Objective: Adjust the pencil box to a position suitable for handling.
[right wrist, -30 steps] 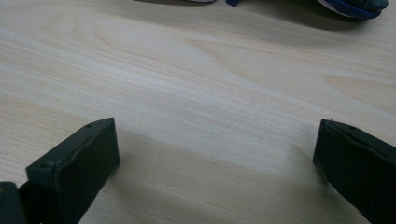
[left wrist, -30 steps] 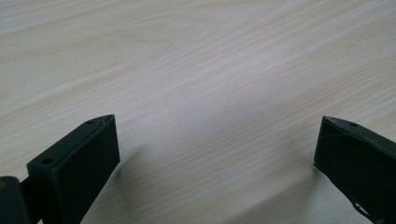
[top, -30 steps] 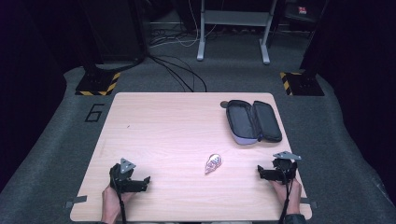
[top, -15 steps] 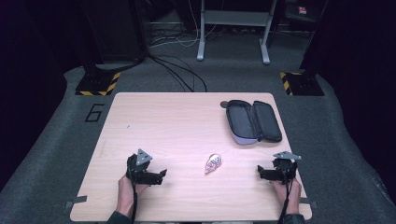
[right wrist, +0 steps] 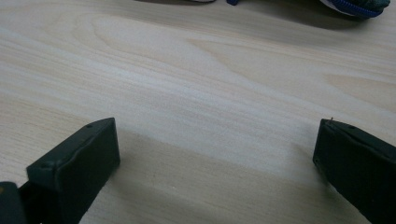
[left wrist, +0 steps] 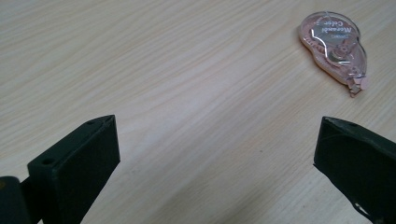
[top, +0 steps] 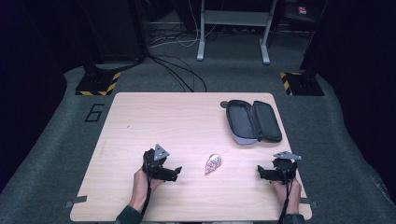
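You are at the start of the work: nothing is picked up yet. The correction tape dispenser (top: 213, 164) lies flat on the worktop (top: 187, 121), between your two grippers and nearer the front edge than the back. The pencil case (top: 252, 121) lies open at the far right of the worktop, both halves spread and its inside dark; whether anything is in it cannot be told from the high view.

Your left gripper (top: 171, 173) sits low over the worktop, to the left of the dispenser and apart from it, jaws pointing toward it. In the left gripper view the jaws stand wide apart with bare wood between them, and the dispenser (left wrist: 335, 43) lies ahead and toward the right jaw, untouched. Your right gripper (top: 264, 173) rests near the front right corner, jaws also spread wide and holding nothing; the blue zip edge of the pencil case (right wrist: 355, 5) shows at the top of the right gripper view.

Judged from this layout, the likely job is to put the dispenser into the case. The approach, the grasp, the carry and the placing are all left to do.

Count:
- Correction tape dispenser: one.
- Pencil case: one, open.
- Grippers: two, both empty.
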